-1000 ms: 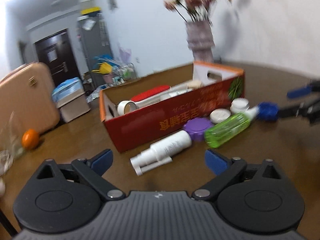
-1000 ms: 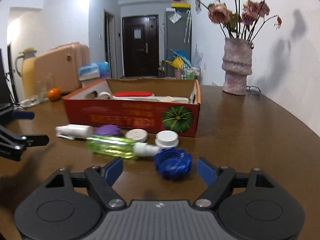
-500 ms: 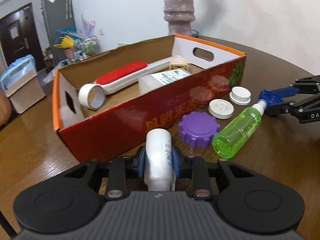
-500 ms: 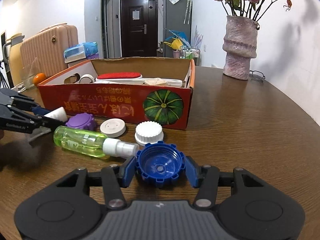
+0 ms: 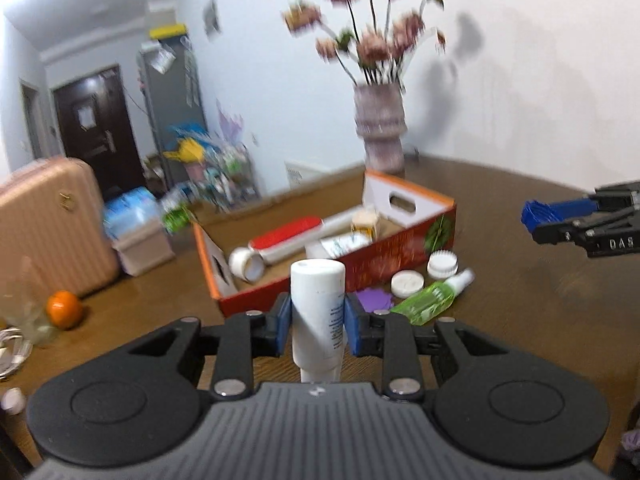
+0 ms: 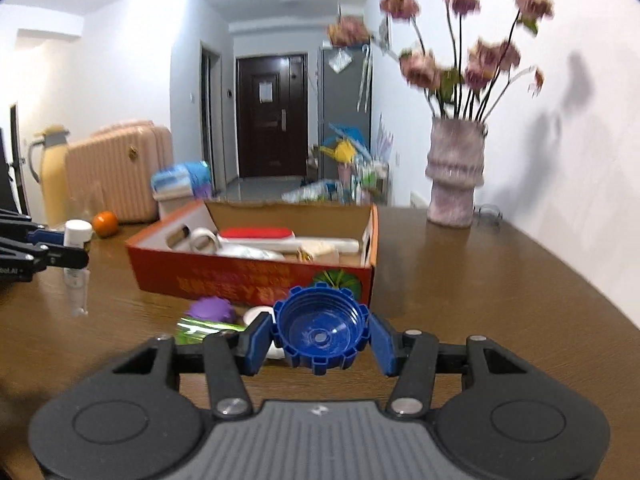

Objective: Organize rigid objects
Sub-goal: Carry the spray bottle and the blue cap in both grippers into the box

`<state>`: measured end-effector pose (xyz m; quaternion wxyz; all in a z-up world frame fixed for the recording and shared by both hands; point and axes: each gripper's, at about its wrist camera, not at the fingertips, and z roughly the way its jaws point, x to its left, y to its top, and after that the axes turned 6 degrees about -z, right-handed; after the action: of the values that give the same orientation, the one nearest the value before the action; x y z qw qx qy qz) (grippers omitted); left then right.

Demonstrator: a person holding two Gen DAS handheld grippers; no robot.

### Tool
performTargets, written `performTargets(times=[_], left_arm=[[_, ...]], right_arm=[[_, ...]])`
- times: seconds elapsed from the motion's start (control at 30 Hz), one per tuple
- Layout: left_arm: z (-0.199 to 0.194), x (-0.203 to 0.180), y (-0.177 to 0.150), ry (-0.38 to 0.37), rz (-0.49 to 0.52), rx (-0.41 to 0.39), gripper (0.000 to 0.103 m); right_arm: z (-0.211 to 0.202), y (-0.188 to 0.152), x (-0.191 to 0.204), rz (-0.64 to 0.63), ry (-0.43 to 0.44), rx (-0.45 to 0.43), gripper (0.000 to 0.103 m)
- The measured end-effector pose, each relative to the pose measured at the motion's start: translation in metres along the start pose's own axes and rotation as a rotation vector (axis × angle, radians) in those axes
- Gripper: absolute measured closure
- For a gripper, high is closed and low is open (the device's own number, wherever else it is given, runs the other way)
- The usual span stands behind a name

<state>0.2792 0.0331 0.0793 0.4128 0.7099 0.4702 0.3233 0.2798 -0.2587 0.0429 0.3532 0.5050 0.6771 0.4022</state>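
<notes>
Red cardboard box (image 5: 400, 256), open-topped, on the bench (image 6: 500, 280): holds a tape roll (image 5: 245, 263), a red-headed brush (image 5: 286, 234), a white bottle lying flat and a small carton. Left gripper (image 5: 316, 326): jaws clamp a white spray bottle (image 5: 318, 300), raised at the box's 6 o'clock. Right gripper (image 6: 320, 338): jaws clamp a blue cap (image 6: 320, 328), hollow side facing the camera.

both hand-held grippers closed and lifted the white bottle (image 5: 318, 304) and blue cap (image 6: 321, 326).

White bottle (image 5: 318, 300), blue ridged cap (image 6: 321, 328), red-orange box (image 6: 256, 280), brown table (image 6: 500, 280).
</notes>
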Motion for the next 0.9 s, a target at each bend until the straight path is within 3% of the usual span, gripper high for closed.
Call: performTargets(times=[0.1, 0.43, 0.7, 0.9], left_arm=[[-0.04, -0.013, -0.005, 0.085, -0.021, -0.086, 0.075], [-0.137, -0.041, -0.039, 0.103, -0.278, -0.234, 0.075], [-0.198, -0.053, -0.06, 0.147, -0.3, -0.29, 0.075], [-0.21, -0.047, -0.061, 0.169, -0.331, -0.307, 0.075]], right_arm=[[-0.036, -0.001, 0.008, -0.018, 0.002, -0.039, 0.051], [-0.129, -0.021, 0.037, -0.016, 0.005, -0.128, 0.051], [-0.178, -0.032, 0.048, -0.005, 0.01, -0.2, 0.051], [-0.197, -0.031, 0.052, -0.018, 0.019, -0.242, 0.051]])
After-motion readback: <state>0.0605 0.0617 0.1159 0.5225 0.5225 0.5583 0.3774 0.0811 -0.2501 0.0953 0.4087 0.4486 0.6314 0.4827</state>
